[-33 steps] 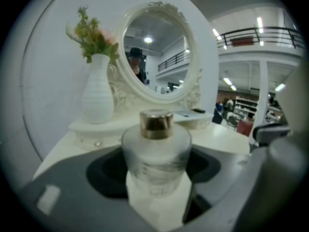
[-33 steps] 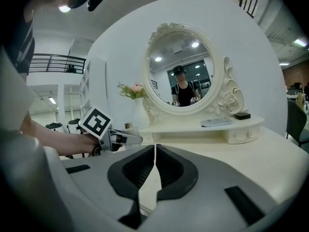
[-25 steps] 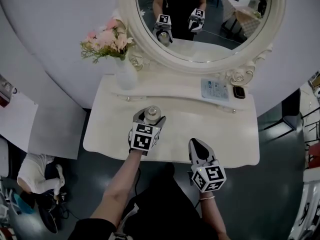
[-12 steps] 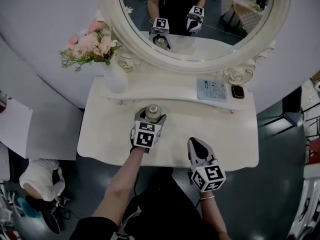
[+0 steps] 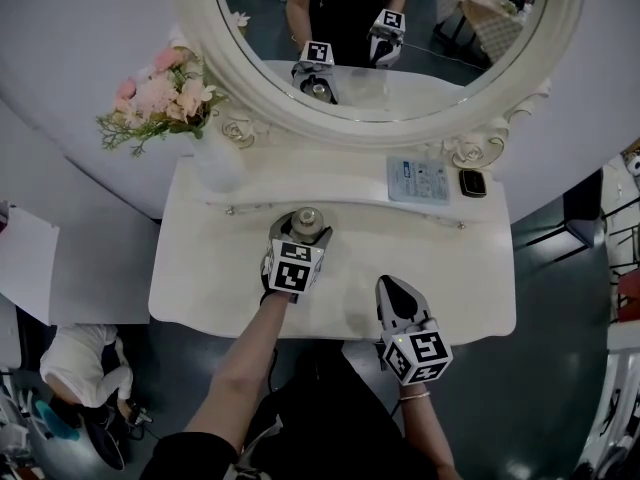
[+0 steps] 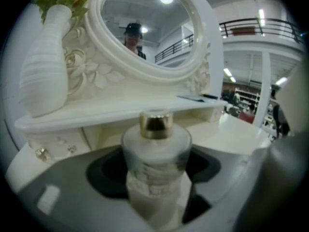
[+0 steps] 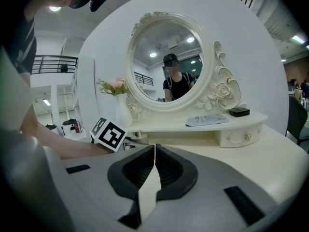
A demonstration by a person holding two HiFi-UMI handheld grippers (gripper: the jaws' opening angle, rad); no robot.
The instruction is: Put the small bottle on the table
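Observation:
The small bottle (image 6: pixel 155 159) is frosted white with a gold cap, and it stands upright between the jaws of my left gripper (image 5: pixel 300 230), which is shut on its body. In the head view the small bottle (image 5: pixel 307 220) shows over the middle of the white dressing table (image 5: pixel 200 278), just in front of the raised shelf. Whether its base touches the tabletop is hidden. My right gripper (image 5: pixel 396 293) hovers over the table's front edge to the right, shut with nothing in it; its jaws meet in the right gripper view (image 7: pixel 154 151).
A raised shelf (image 5: pixel 350 193) carries a white vase of pink flowers (image 5: pixel 212 158) at the left, a remote control (image 5: pixel 419 179) and a small dark box (image 5: pixel 472 182) at the right. An oval mirror (image 5: pixel 380 28) stands behind. A person crouches on the floor (image 5: pixel 75 363).
The head view has drifted, so the table and vase sit further left and lower in the picture. Both grippers keep their places on the table, the left still holding the bottle.

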